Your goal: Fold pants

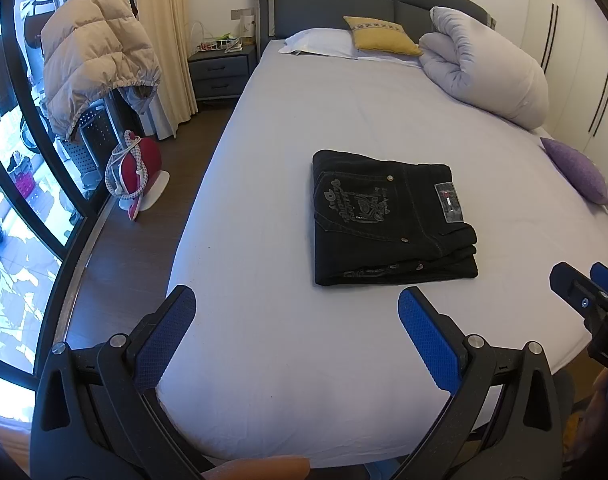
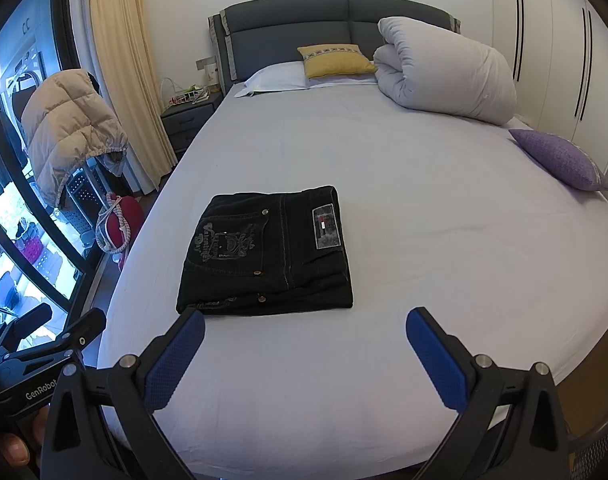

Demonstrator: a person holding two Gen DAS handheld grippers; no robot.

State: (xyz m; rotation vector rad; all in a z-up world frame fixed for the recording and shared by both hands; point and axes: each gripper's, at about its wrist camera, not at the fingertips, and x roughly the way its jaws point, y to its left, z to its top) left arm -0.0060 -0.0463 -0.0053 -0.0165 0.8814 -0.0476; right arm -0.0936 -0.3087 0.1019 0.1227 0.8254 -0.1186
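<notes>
Both tongs, left (image 1: 295, 312) and right (image 2: 306, 334), stand released and empty above the bed (image 2: 424, 240). Just ahead lie the folded pants (image 2: 267, 252), nearer the right one, long axis crosswise.

Can't really read the embroidered pocket lettering on the folded black jeans (image 2: 265, 252) or their tiny waistband label (image 2: 326, 227), the lower folded layers are hidden, and the right gripper (image 1: 584, 292) gets chopped by the frame edge.
</notes>
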